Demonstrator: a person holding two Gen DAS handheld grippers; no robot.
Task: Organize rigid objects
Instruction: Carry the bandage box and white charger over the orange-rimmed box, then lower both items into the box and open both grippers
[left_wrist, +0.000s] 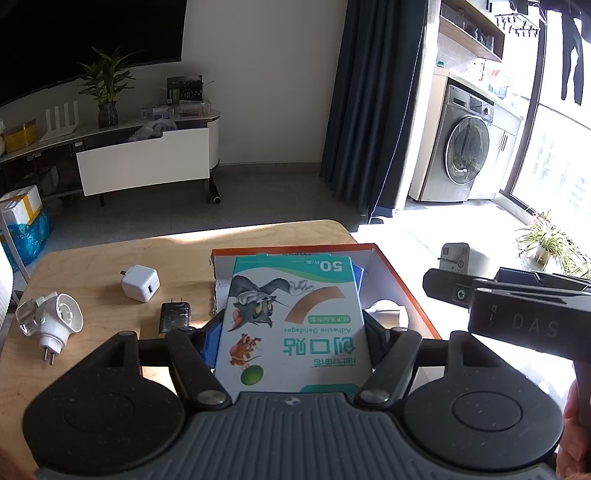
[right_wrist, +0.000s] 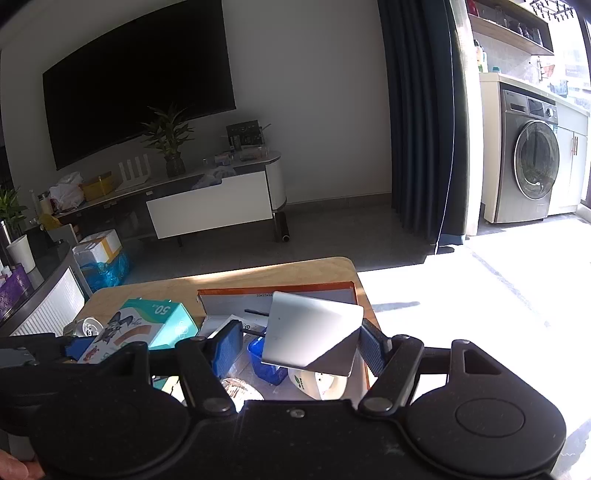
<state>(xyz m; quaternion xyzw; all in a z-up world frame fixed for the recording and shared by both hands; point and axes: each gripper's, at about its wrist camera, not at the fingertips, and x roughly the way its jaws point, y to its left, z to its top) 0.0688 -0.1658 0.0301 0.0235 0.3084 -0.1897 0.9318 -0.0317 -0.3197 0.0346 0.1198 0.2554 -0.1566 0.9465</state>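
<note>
The left gripper (left_wrist: 291, 332) is clamping a bandage box (left_wrist: 291, 321) between its blue-padded fingers (left_wrist: 207, 343), the box lying flat and reaching forward over the near edge of an orange-rimmed box (left_wrist: 406, 284) on the desk (left_wrist: 92, 266). Its print is reading upside down to the camera: "Adhesive Bandages", "50", large Chinese characters and a cartoon cat and mouse. The box's near end is hidden behind the gripper body.

The right gripper (right_wrist: 301, 341) is holding a flat silver-grey square object (right_wrist: 314, 328) tilted between its fingers (right_wrist: 227, 341), above the orange-rimmed box's inside; what the object is cannot be made out. Beneath it a blue container (right_wrist: 267, 365) and a white rounded item (right_wrist: 317, 382) are lying partly covered. In the left view the right gripper's side is showing the letters "DAS", cut off.

Further out on the desk a white charger cube (left_wrist: 140, 283), a black plug adapter (left_wrist: 175, 316) and a white plug-in device (left_wrist: 55, 325) are sitting apart from one another.
</note>
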